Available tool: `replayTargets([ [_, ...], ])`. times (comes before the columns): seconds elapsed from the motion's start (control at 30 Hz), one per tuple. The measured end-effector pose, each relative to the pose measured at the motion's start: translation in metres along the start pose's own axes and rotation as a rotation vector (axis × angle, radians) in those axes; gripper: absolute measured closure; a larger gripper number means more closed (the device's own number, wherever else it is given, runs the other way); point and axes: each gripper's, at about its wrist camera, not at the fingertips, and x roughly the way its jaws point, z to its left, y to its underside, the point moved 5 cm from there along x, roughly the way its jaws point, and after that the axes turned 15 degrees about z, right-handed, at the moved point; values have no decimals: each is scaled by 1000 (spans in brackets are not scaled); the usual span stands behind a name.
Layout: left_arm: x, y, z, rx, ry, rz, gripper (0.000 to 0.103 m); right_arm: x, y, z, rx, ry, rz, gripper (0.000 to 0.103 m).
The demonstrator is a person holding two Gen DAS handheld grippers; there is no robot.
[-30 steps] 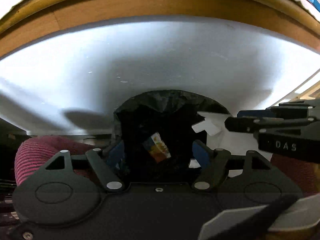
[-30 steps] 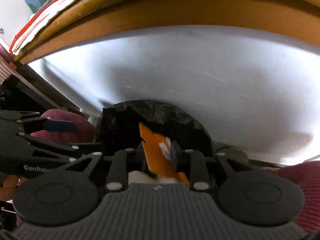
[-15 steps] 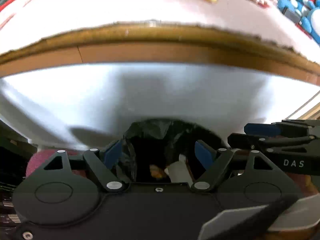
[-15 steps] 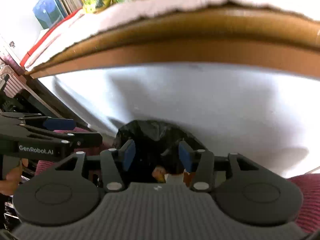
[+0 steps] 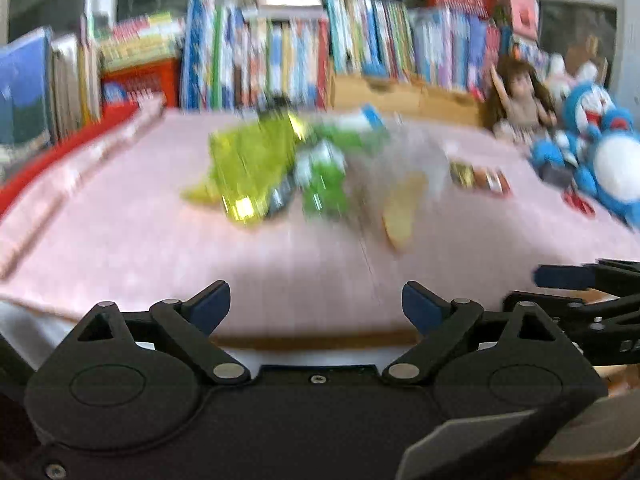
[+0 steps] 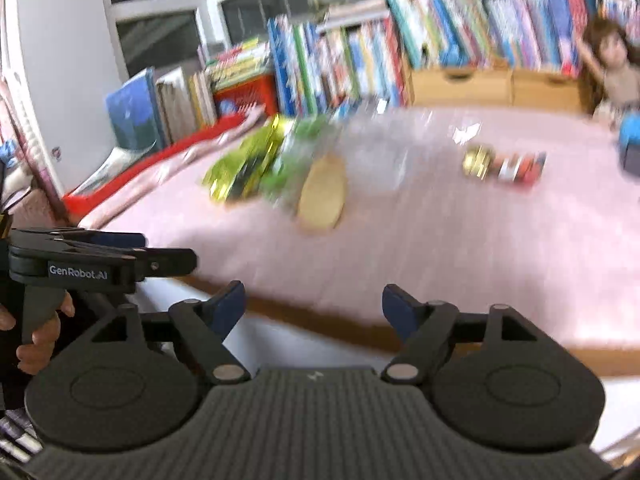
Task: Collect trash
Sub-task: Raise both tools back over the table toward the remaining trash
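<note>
Pink cloth (image 5: 120, 240) carries our trash: green wrappers (image 5: 256, 164) heaped mid-table near a tan piece (image 6: 323, 196). Our left gripper (image 5: 316, 306) and right gripper (image 6: 313, 304) are both opening, nothing between them. Only the right view shows a hand (image 6: 38, 336); only the left, blue plush toys (image 5: 600, 160).

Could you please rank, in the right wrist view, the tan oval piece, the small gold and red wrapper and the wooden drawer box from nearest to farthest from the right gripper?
From the right gripper, jaws opening and empty:
1. Tan oval piece, just ahead, slightly left of centre.
2. Gold and red wrapper, farther back on the right.
3. Wooden drawer box, at the far edge, under the books.
</note>
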Motion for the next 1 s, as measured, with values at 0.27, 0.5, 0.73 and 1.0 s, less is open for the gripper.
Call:
replayTargets([
  [0.27, 19, -53, 28, -62, -90, -159, 6, 10, -36, -15, 46, 46, -61, 19],
  [0.5, 64, -72, 68, -310, -57, -120, 6, 51, -46, 0, 60, 35, -57, 19],
  [0.73, 96, -87, 91, -365, -66, -101, 5, 80, -55, 5, 51, 42, -45, 24],
  [1.0, 124, -92, 95, -339, -69, -51, 5, 102, -61, 1, 65, 24, 10, 44],
])
